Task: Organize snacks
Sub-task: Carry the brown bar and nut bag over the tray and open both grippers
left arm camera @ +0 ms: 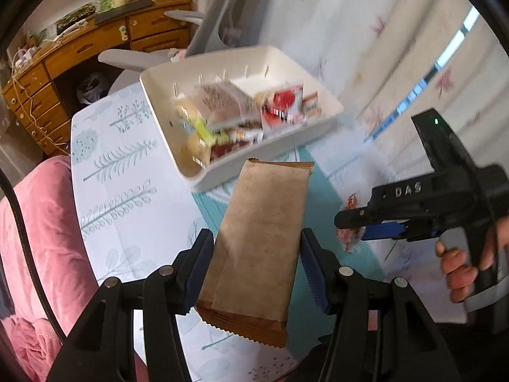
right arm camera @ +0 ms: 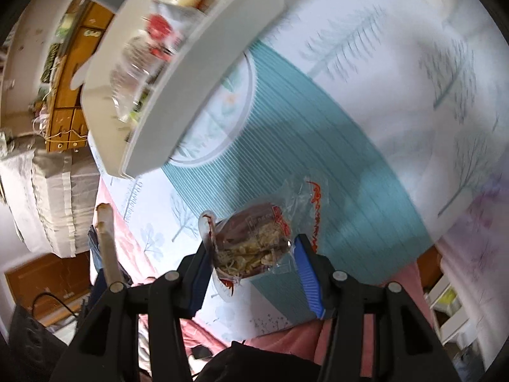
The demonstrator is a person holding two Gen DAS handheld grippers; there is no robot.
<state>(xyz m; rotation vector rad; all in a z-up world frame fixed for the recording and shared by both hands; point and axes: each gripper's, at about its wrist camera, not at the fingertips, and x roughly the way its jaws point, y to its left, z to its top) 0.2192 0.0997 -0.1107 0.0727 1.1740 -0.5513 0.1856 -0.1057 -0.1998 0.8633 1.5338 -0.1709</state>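
My left gripper point(left arm camera: 257, 242) is shut on a brown paper snack packet point(left arm camera: 267, 197), its blue pads pressing both long sides, and holds it lifted above the table. Beyond the packet stands a white basket point(left arm camera: 280, 149) with several snack packs in it. At the right of this view, a hand holds my right gripper point(left arm camera: 350, 229) with a clear-wrapped snack point(left arm camera: 348, 245) at its tip. In the right wrist view, the right gripper point(right arm camera: 253, 245) is shut on that clear-wrapped snack point(right arm camera: 254, 235), which has red print and brown and yellow filling. The white basket point(right arm camera: 197, 73) is up and to the left, blurred.
The table carries a pale leaf-print cloth point(left arm camera: 121, 165) and a teal striped mat point(right arm camera: 318, 133). A pink cushion point(left arm camera: 38, 222) lies at the left edge. Behind the table are a grey chair point(left arm camera: 222, 16) and a cluttered wooden desk point(left arm camera: 79, 51).
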